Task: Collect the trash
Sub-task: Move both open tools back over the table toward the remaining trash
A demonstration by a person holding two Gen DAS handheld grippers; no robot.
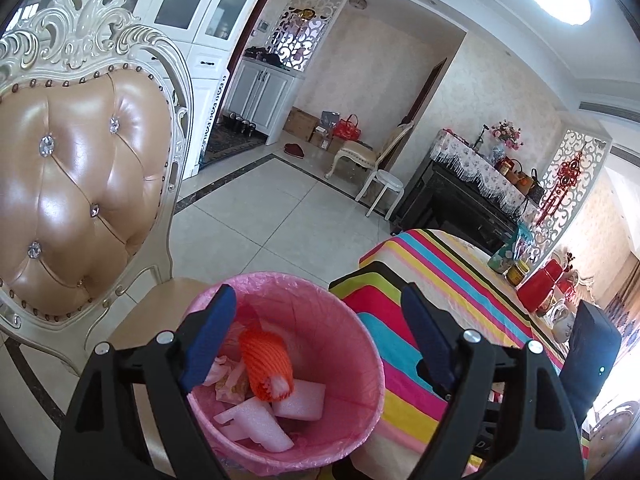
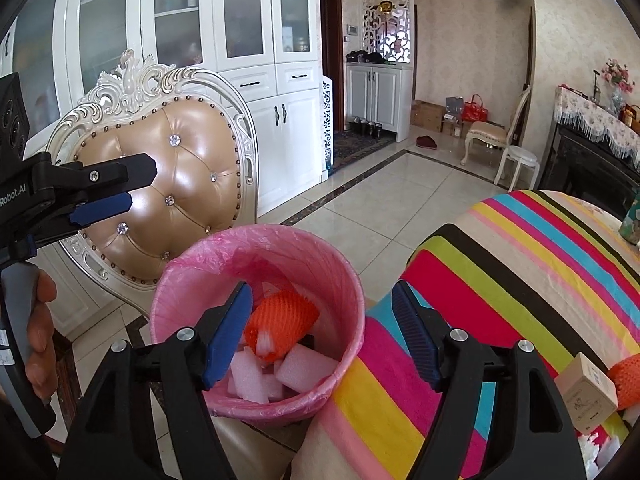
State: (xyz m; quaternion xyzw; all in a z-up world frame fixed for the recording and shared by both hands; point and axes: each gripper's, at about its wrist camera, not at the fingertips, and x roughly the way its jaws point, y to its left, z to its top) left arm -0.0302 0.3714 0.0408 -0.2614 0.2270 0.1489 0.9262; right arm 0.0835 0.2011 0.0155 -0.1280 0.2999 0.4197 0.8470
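A pink-lined trash bin (image 1: 360,344) (image 2: 192,268) stands on a chair seat beside the striped table. Inside lie an orange foam net (image 1: 264,364) (image 2: 280,320) and several white foam pieces (image 1: 300,400) (image 2: 304,366). My left gripper (image 1: 316,320) is open and empty above the bin; it also shows in the right wrist view (image 2: 140,188) at the left, held by a hand. My right gripper (image 2: 322,316) is open and empty over the bin's right rim. On the table at the right edge lie a small cardboard box (image 2: 588,392) and another orange foam net (image 2: 626,380).
An ornate tan leather chair (image 1: 80,184) (image 2: 172,184) stands behind the bin. The table with a striped cloth (image 1: 432,312) (image 2: 520,264) holds jars and red containers (image 1: 536,288). Beyond are tiled floor, white cabinets (image 2: 240,60), a stool (image 2: 516,164) and a dark piano (image 1: 460,204).
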